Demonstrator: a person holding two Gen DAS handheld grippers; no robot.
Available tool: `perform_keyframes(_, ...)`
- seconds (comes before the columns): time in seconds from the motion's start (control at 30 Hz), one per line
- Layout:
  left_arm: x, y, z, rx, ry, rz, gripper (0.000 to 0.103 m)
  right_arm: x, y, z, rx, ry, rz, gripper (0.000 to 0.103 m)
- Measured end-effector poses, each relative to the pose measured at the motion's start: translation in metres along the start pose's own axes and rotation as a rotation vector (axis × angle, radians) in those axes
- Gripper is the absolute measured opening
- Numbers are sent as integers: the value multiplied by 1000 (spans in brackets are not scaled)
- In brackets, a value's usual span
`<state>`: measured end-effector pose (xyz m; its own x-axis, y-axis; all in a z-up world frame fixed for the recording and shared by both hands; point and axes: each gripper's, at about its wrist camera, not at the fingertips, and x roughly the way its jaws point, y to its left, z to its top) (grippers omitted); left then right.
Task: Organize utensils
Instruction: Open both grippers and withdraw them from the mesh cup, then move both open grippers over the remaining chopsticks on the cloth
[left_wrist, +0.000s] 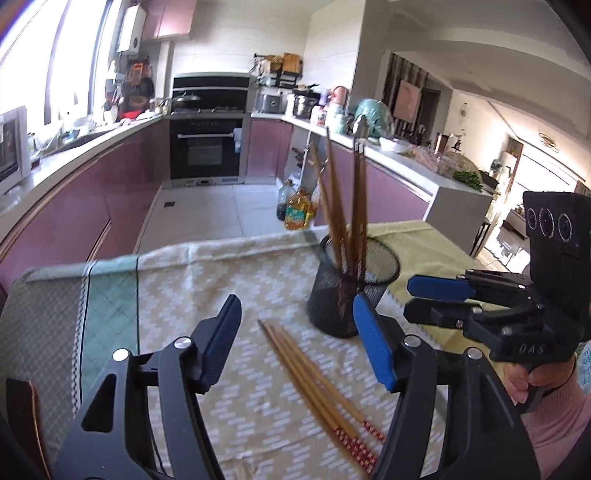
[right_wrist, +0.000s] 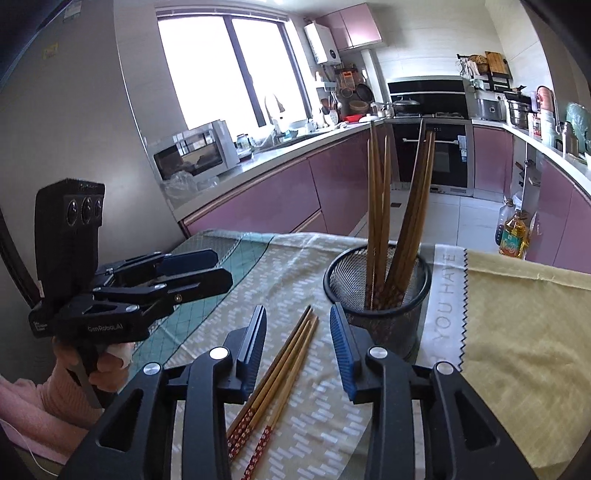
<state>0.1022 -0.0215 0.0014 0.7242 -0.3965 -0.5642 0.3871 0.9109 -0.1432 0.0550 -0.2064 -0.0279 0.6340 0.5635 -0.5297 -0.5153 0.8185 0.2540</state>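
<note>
Both grippers stand parted and empty: the left gripper (left_wrist: 295, 343) wide, the right gripper (right_wrist: 299, 349) narrower. Loose wooden chopsticks with red patterned ends (right_wrist: 275, 373) lie on the patterned cloth (right_wrist: 303, 280) just beside the black mesh cup (right_wrist: 380, 295), which holds upright chopsticks (right_wrist: 399, 221).

Black mesh holder (right_wrist: 376, 295), red-patterned brown chopsticks (right_wrist: 273, 380), blue-padded tongs (right_wrist: 299, 347)

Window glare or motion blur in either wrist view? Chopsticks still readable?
Left wrist: window blown out at the edge; standing chopsticks slightly smeared, loose chopsticks readable. Right wrist: window overexposed, table sharp, mesh holder crisp. Both show fisheye bending.
</note>
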Motion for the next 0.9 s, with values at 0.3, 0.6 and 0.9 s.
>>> perform_keyframes(0.3,23,19,-52,-56,156,32,64,51,10,-47,20,184,-19,34)
perform_keyframes(0.6,38,9,-72,-31,214,46,64,69,21,-62,10,225,-64,34)
perform_keyframes(0.9,48,4,-77,-9,246,66,64,74,25,-67,-1,240,-100,34)
